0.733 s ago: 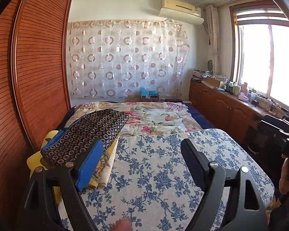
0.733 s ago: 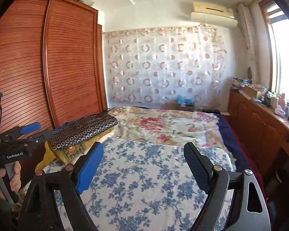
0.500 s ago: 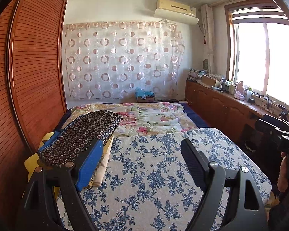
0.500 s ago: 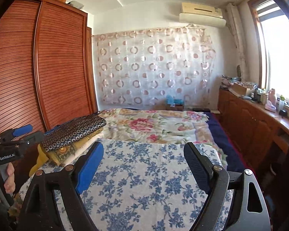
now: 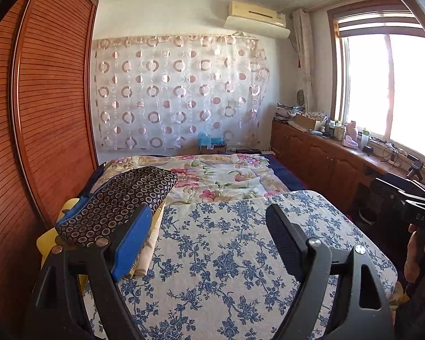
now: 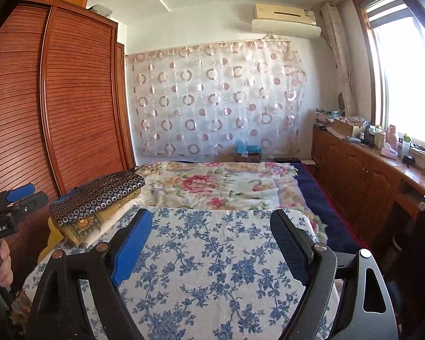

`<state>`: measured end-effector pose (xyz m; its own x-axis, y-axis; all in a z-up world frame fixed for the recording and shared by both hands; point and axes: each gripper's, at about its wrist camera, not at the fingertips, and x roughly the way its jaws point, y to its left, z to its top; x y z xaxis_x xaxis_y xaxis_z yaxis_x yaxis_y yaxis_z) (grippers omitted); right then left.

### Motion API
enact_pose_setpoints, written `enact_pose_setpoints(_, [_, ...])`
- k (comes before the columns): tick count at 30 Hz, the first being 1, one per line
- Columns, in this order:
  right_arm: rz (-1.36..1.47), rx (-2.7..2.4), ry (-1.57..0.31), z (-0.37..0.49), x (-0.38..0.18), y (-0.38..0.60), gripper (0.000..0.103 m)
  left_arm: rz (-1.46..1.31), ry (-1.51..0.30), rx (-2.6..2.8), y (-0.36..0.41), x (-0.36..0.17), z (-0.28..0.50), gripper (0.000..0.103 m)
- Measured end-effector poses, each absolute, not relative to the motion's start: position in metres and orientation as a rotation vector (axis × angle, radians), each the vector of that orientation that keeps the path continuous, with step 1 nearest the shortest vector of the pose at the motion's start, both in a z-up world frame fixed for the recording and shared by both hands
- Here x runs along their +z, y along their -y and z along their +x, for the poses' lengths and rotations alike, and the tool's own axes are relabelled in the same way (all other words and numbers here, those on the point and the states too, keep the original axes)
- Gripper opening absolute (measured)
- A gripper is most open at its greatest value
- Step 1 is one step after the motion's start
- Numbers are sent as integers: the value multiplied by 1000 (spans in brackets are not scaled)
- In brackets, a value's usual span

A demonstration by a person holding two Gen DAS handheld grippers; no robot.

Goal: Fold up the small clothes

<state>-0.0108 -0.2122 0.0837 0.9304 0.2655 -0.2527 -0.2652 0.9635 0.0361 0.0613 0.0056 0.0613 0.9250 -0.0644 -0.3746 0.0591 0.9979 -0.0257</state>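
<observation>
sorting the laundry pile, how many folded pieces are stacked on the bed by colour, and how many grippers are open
dark circle-print piece: 1
mustard sunflower-print piece: 1
cream piece: 1
open grippers: 2, left gripper and right gripper
total: 3 folded pieces clearly visible, 2 grippers

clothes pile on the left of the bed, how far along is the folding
Done: a folded pile sits at the left edge of the blue-flowered cloth, dark ringed piece on top. In hand: nothing; left gripper and right gripper are open and empty. Left: no unfolded clothes visible.
</observation>
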Motion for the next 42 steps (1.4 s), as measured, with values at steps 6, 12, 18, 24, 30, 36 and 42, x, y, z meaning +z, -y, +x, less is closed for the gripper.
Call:
enact_pose_setpoints(6, [4,272,-262,-11,83,215,87,-14,-387,-61,-4,64,60,83])
enact_pose_setpoints(12, [4,270,-257,-5,81,221,87,-15,-385,-61,-4,64,60,83])
enact_pose_setpoints(18, [-5,270,-253,-2,82,228,87,-15,-375,-59,-2,67,59,83])
enact_pose_setpoints(24, [-5,276,-252,1,80,233,87,-12,-372,-57,0,68,59,83])
enact_pose_setpoints(30, [-10,278,-246,1,78,237,87,-12,-370,-57,0,69,58,83])
enact_pose_setpoints(36, [-14,278,-243,4,78,246,87,-11,-364,-55,3,73,57,83])
enact_pose_setpoints(42, [-14,281,-243,7,77,249,87,-9,-358,-55,5,74,55,83])
